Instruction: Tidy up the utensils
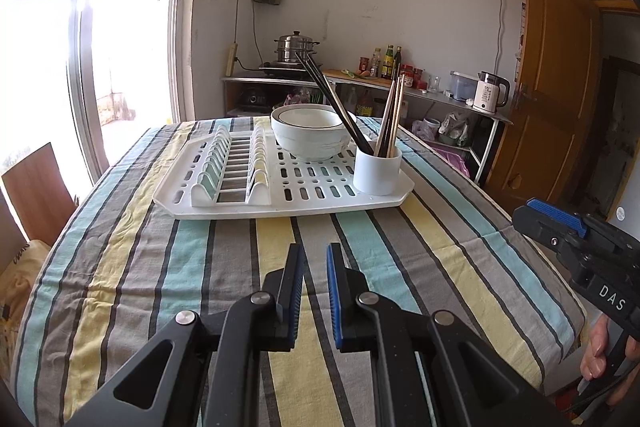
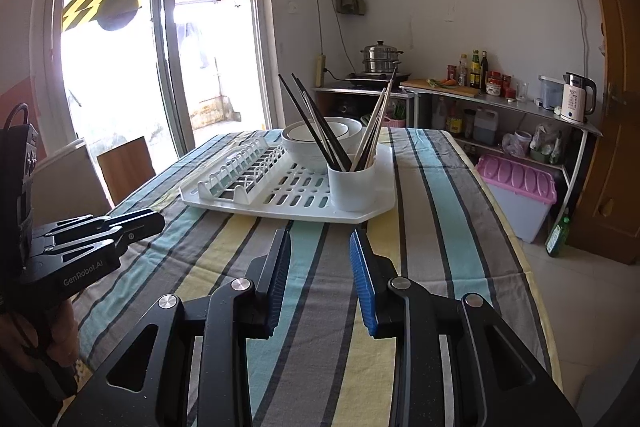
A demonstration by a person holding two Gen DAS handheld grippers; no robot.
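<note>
A striped cloth covers the desk point(image 1: 140, 267), where a white drying rack point(image 1: 280, 187) carries stacked bowls point(image 1: 308, 135) and a white cup point(image 1: 377, 171) of chopsticks point(image 1: 394, 115). The left claw point(image 1: 314, 259) hovers nearly closed and empty; the right claw point(image 2: 320, 247) hovers half open, empty. Behind, a shelf point(image 2: 500, 99) holds bottles and a kettle point(image 2: 576, 99).

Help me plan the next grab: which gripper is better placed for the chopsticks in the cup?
Probably the right gripper: its jaws stand wider, empty, lined up with the cup and chopsticks. The left gripper is nearly shut, with the cup off to its right.
</note>
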